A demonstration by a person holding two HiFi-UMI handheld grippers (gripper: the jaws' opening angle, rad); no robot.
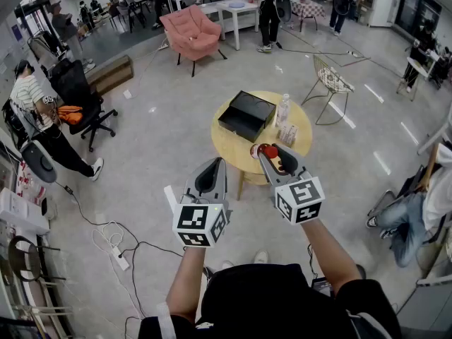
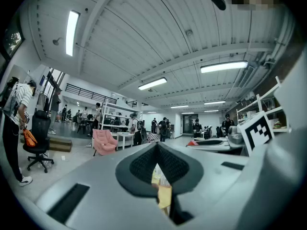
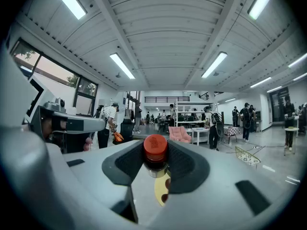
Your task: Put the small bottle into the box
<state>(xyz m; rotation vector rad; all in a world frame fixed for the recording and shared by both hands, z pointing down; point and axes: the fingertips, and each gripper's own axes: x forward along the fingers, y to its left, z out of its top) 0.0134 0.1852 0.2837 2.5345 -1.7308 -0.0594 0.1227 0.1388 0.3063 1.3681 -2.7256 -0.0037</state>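
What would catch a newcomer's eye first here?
The red-capped small bottle stands out, clamped in the right gripper over the near side of the round yellow table. Beyond it on the table lies the open black box, and a pink armchair sits farther back.

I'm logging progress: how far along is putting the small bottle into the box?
Done: the red-capped small bottle is picked up and clamped in the right gripper. In hand: it is held level, seen over the near side of the round table. Left: carry it to the open black box and release it inside.
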